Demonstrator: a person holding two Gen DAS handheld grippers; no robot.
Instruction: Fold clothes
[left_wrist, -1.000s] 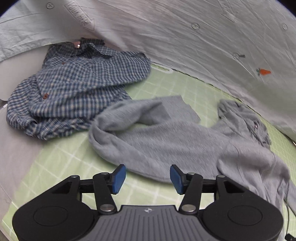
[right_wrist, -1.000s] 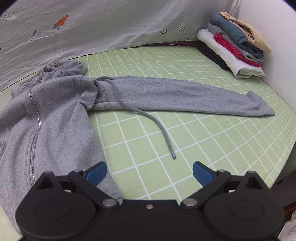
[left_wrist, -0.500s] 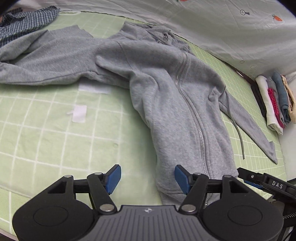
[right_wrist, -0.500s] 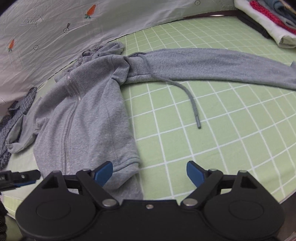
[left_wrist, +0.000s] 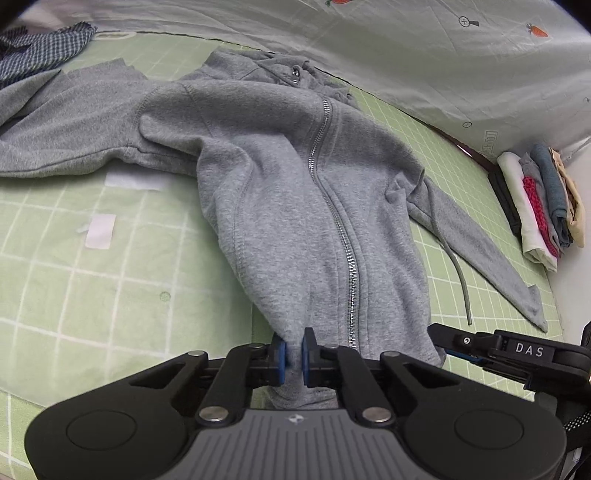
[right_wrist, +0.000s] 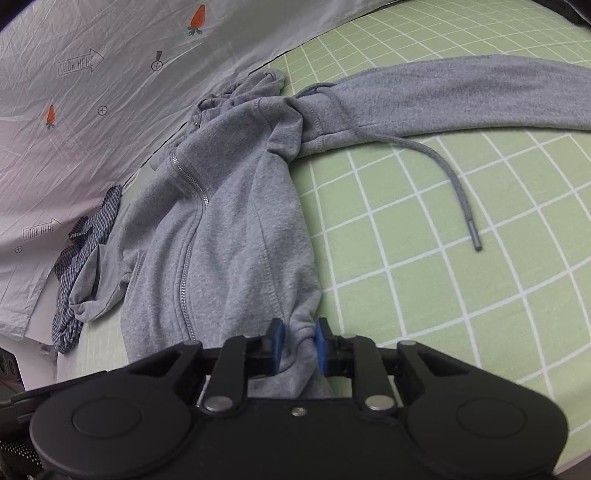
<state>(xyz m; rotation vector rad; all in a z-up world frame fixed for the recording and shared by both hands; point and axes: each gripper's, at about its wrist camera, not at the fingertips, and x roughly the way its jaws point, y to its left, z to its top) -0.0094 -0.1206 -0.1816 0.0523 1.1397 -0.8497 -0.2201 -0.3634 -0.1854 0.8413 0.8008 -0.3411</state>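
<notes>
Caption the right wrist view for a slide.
Right gripper pinches the gray zip hoodie at its hem on the green grid mat.

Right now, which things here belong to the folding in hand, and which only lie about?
In use: hoodie, its hem held by left claw and right claw.

Lying about: checked shirt, folded stack, white labels, printed sheet.

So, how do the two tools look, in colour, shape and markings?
Both are matte black with blue finger pads. The left tool has a grey ribbed centre plate with a small logo. The right tool has round side discs and silver pivot pins; "DAS" is printed on its finger.
</notes>
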